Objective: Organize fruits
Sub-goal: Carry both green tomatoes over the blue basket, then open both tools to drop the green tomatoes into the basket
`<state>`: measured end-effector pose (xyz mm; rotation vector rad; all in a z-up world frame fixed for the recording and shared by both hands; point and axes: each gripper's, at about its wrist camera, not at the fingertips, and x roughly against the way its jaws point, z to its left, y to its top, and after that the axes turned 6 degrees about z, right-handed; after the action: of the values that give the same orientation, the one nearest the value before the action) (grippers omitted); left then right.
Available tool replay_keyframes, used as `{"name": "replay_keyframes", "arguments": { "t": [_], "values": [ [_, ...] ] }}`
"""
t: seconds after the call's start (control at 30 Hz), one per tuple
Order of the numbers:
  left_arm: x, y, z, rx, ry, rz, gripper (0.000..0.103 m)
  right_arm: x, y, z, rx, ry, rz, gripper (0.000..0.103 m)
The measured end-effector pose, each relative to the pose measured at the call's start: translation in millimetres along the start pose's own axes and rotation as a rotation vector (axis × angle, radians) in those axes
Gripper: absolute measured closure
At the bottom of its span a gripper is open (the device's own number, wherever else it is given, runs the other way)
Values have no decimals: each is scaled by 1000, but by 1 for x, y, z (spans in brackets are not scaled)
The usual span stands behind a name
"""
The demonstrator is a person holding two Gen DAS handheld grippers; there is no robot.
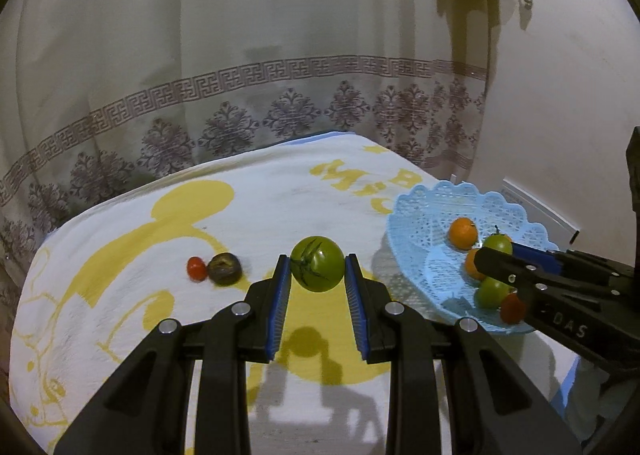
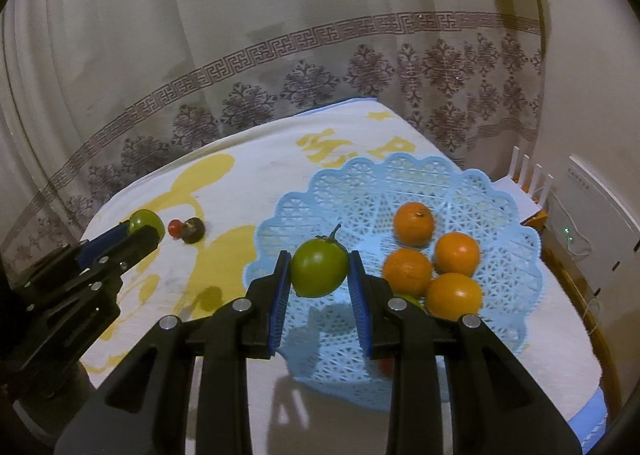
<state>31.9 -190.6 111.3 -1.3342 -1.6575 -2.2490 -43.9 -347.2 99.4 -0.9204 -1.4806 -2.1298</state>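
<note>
My left gripper [image 1: 317, 269] is shut on a green tomato [image 1: 317, 263] with a dark star-shaped stalk, held above the yellow-and-white cloth. In the right wrist view that gripper [image 2: 138, 231] shows at the left with its green tomato [image 2: 147, 221]. My right gripper [image 2: 319, 275] is shut on a second green tomato [image 2: 319, 267] over the left part of the light blue lattice basket [image 2: 360, 183]. Several oranges [image 2: 414, 223] lie in the basket. On the cloth lie a small red tomato [image 1: 196, 267] and a dark round fruit [image 1: 224, 269], side by side.
A patterned curtain [image 1: 240, 75] hangs behind the cloth-covered surface [image 1: 132, 223]. White boxes and a small rack [image 2: 532, 175] stand at the right edge. In the left wrist view the basket [image 1: 432, 199] also holds a green tomato [image 1: 492, 292] and a red tomato [image 1: 513, 309].
</note>
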Motion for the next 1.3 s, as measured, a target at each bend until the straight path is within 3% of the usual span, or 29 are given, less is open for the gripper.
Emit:
{"name": "replay_keyframes", "arguments": {
  "t": [0.17,0.27,1.3],
  "values": [
    [1,3,-15,-23,-7,-4,75,3,-2,-8,-5,-14,-12,73],
    [1,4,-22,-36,-10,-5,75,6,-1,-16,-28,-18,-28,45],
    [-23,13,-90,-135,-95,34,74,15,-1,-70,-115,-86,-92,45]
  ]
}}
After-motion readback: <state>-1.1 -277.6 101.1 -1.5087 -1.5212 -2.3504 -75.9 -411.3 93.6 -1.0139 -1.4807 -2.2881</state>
